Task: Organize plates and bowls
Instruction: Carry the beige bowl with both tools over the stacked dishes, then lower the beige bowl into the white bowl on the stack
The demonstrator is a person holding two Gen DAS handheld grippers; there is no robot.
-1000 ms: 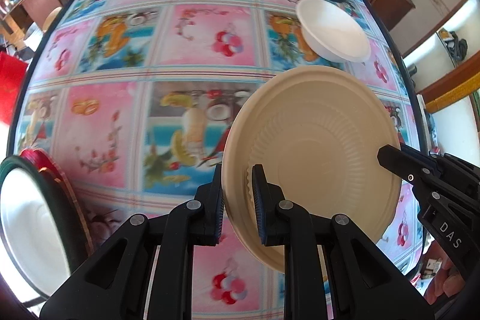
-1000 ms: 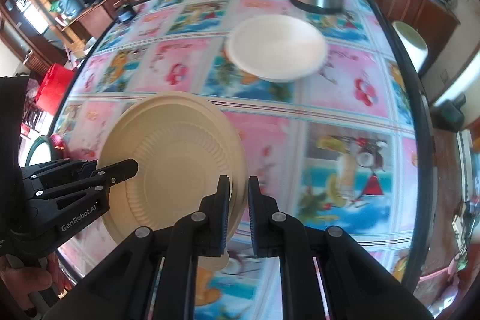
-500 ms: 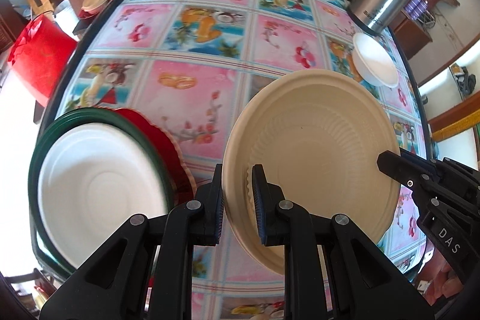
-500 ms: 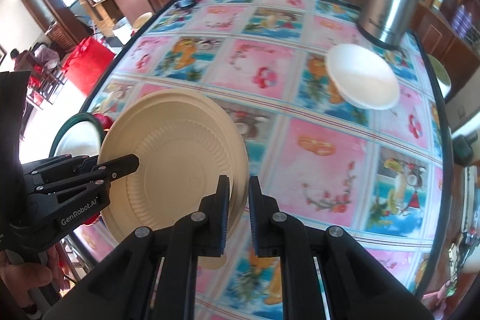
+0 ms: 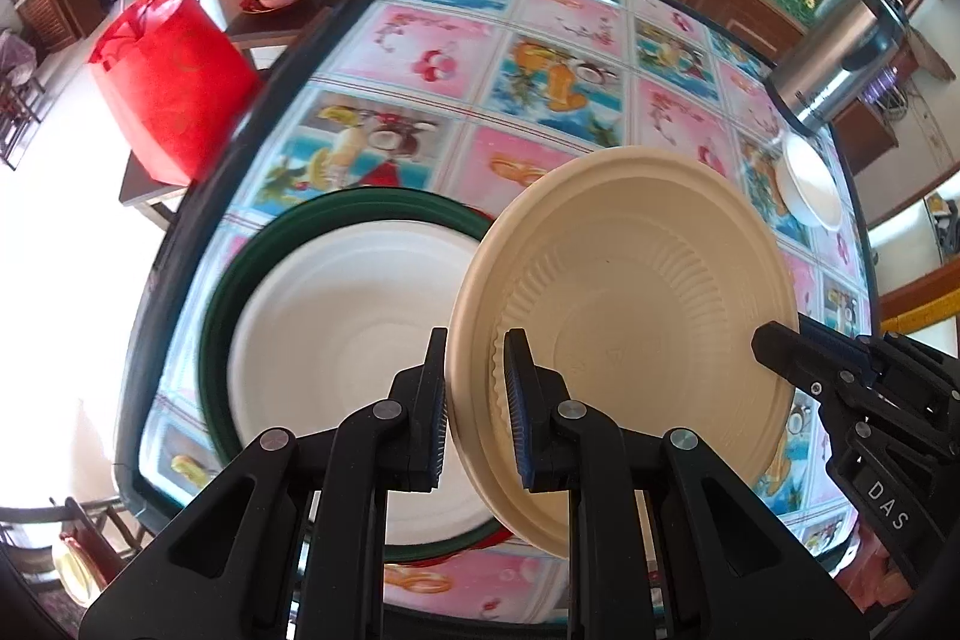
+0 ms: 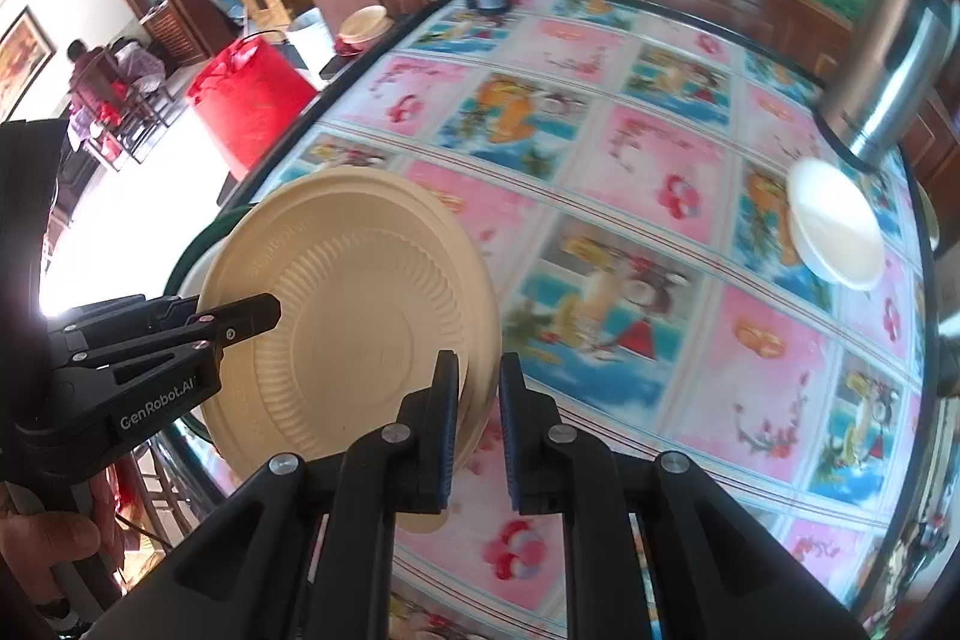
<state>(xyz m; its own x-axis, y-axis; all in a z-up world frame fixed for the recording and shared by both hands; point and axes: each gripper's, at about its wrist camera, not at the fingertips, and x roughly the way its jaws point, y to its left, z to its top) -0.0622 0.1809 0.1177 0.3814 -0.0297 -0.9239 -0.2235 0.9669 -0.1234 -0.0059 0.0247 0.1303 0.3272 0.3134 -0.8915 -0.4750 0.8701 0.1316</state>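
"DAS" stood on the right gripper (image 5: 774, 346); "GenRobot.AI" stood on the left gripper (image 6: 264, 307).

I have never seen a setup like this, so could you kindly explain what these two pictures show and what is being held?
No robot here: a person holds a two-finger tool in each hand, and each tool carries a wide-angle camera looking along its jaws. One picture comes from the left gripper, the other from the right gripper. Both are shut on opposite rims of one beige plate, held tilted above the patterned table. Beside and partly beneath it lies a stack: a white plate on a green plate. Farther off sit a white bowl and a steel flask.
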